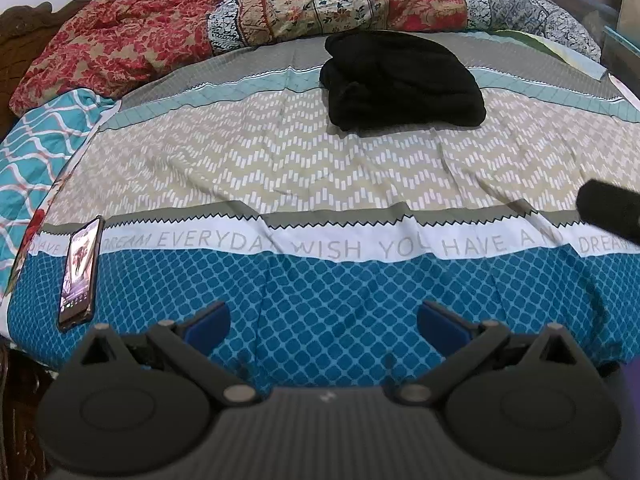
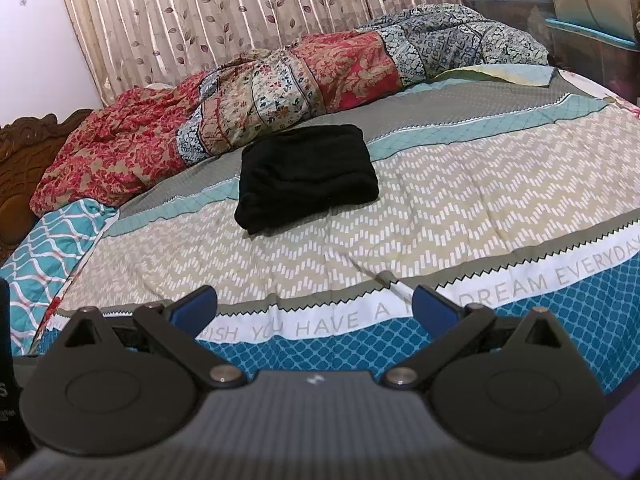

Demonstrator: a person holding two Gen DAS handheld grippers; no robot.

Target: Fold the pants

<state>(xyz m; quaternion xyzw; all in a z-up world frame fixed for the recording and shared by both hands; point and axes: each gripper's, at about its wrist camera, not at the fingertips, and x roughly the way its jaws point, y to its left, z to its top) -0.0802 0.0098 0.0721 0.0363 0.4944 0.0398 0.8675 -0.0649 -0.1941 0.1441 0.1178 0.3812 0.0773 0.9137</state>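
Observation:
The black pants (image 1: 402, 82) lie folded in a compact bundle on the far half of the bed, also seen in the right wrist view (image 2: 306, 174). My left gripper (image 1: 323, 320) is open and empty, held over the near blue band of the bedsheet, well short of the pants. My right gripper (image 2: 316, 304) is open and empty, over the white lettered band, also short of the pants. Part of the right gripper's body (image 1: 610, 208) shows at the right edge of the left wrist view.
A phone (image 1: 80, 274) lies on the sheet at the near left. A crumpled red and patterned quilt (image 1: 256, 16) runs along the far side. A teal pillow (image 1: 36, 152) lies at the left. A wooden headboard (image 2: 24, 160) and curtains (image 2: 240, 12) stand behind.

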